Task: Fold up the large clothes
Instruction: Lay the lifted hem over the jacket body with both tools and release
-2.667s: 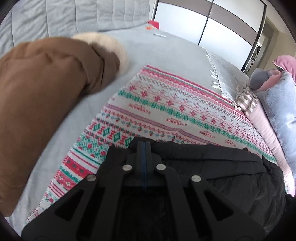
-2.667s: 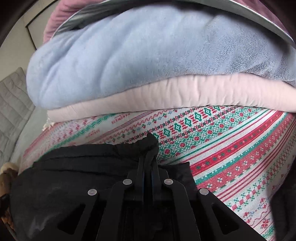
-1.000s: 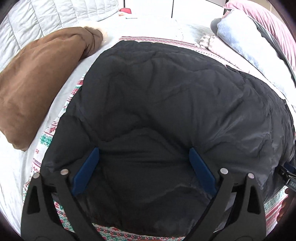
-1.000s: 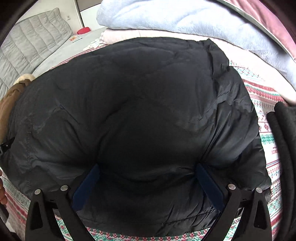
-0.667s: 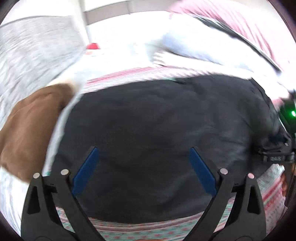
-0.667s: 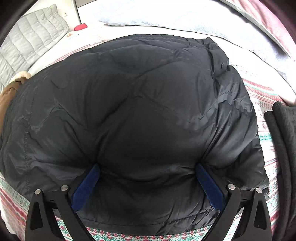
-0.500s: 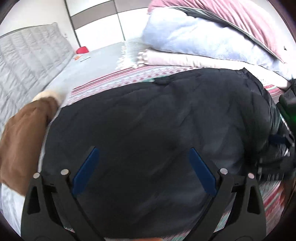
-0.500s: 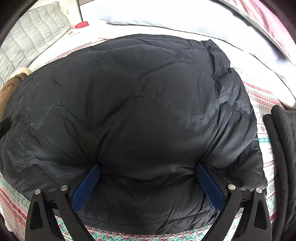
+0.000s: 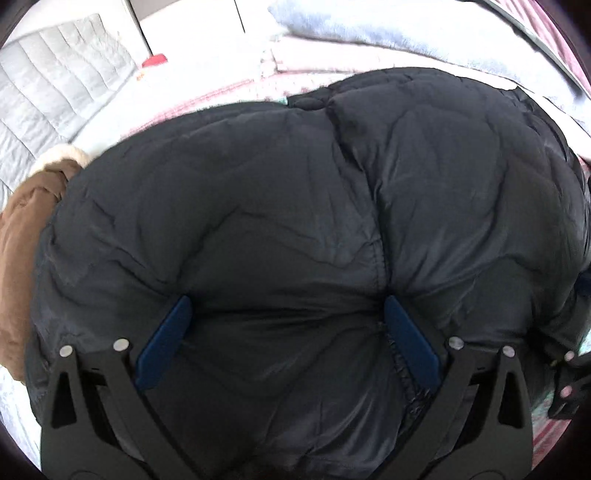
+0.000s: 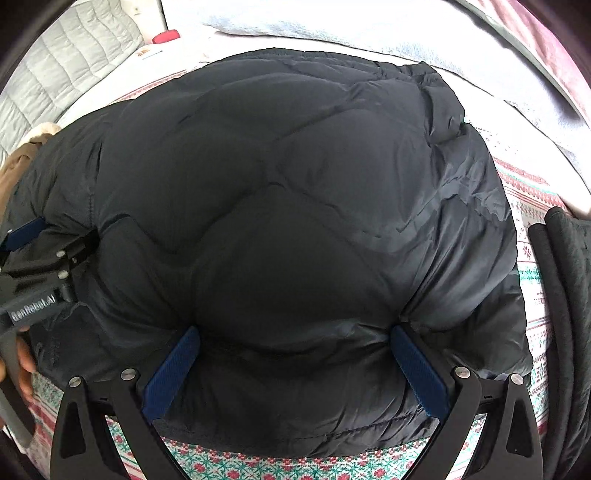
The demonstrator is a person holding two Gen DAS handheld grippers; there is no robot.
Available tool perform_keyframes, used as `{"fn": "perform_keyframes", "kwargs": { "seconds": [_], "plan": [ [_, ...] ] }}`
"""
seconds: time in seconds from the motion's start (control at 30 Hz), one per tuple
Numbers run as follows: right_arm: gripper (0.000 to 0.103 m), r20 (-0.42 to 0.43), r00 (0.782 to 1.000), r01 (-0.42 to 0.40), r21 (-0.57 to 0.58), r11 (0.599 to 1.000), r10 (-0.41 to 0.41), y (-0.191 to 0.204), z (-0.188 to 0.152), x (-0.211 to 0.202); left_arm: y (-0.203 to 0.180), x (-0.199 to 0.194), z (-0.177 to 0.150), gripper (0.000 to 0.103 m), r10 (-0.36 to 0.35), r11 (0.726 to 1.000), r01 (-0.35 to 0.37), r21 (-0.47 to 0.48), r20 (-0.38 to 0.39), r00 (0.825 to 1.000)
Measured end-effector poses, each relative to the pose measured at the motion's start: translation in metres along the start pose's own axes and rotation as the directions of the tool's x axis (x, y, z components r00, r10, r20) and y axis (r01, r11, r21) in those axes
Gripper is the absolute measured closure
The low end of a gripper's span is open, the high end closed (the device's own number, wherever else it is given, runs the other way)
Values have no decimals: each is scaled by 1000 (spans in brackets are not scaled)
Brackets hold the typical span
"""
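A black quilted puffer jacket [image 9: 295,192] lies folded in a thick bundle on the bed and fills both views. My left gripper [image 9: 288,328] stands open, its blue pads [image 9: 166,339] pressed down into the near edge of the jacket. My right gripper [image 10: 295,358] is open too, its pads [image 10: 417,369] sunk into the jacket's [image 10: 295,184] near edge beside the hem. In the right wrist view the left gripper [image 10: 55,240] rests on the jacket's left side, held by a hand [image 10: 22,365]. Neither gripper pinches any cloth.
A red, green and white patterned blanket [image 10: 258,465] lies under the jacket. A brown fur-trimmed coat [image 9: 22,258] sits at the left. Folded blue and pink blankets [image 9: 369,26] are stacked behind. A dark grey garment [image 10: 569,295] lies at the right, a grey quilted headboard [image 9: 44,99] at far left.
Both grippers, earlier shut on the jacket's edge, now stand open on the folded jacket. Over the last second the left gripper swung right and dropped closer; the right barely moved.
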State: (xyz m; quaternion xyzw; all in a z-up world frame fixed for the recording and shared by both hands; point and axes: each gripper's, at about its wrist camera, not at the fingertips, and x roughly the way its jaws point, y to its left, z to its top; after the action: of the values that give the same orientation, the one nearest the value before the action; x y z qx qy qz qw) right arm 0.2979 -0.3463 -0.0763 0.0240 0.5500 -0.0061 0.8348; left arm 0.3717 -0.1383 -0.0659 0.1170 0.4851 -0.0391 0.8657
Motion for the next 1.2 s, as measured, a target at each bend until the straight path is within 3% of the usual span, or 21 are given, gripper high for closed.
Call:
{"fn": "perform_keyframes", "kwargs": {
  "seconds": [0.03, 0.1, 0.23, 0.37, 0.53, 0.73, 0.8, 0.87, 1.0, 1.2],
  "plan": [
    [0, 1, 1000, -1, -2, 1000, 1, -1, 0, 0, 2, -3, 6, 0, -10, 1000, 9, -12, -19, 1000],
    [0, 0, 1000, -7, -6, 1000, 7, -1, 0, 1, 7, -14, 16, 0, -13, 999, 14, -40, 27, 1000],
    [0, -15, 1000, -16, -1, 1000, 16, -12, 6, 0, 8, -21, 47, 0, 35, 999, -33, -34, 63, 997],
    [0, -18, 1000, -13, -7, 1000, 13, -12, 9, -3, -1, 12, 63, 0, 52, 999, -52, -4, -16, 999],
    [0, -22, 1000, -9, -16, 1000, 9, -9, 4, -8, -8, 23, 61, 0, 68, 997, -67, 26, -40, 997],
    [0, -39, 999, -31, 2, 1000, 31, -18, 1, -9, 13, 6, 98, 0, 45, 997, -46, -68, -10, 999],
    [0, -40, 999, -33, 3, 999, 33, -20, 1, -9, 16, 17, 111, 0, 55, 995, -57, -79, -32, 998],
    [0, -41, 999, -32, 3, 999, 32, -21, 0, -9, 17, 37, 121, 0, 20, 997, -26, -71, -79, 997],
    [0, -37, 999, -39, 1, 999, 39, -24, 0, -10, 18, 67, 118, 0, 56, 995, -65, -72, -124, 991],
    [0, -40, 999, -37, -3, 999, 37, -30, -4, -7, 17, 63, 118, 0, 64, 996, -71, -59, -121, 991]
  ]
}}
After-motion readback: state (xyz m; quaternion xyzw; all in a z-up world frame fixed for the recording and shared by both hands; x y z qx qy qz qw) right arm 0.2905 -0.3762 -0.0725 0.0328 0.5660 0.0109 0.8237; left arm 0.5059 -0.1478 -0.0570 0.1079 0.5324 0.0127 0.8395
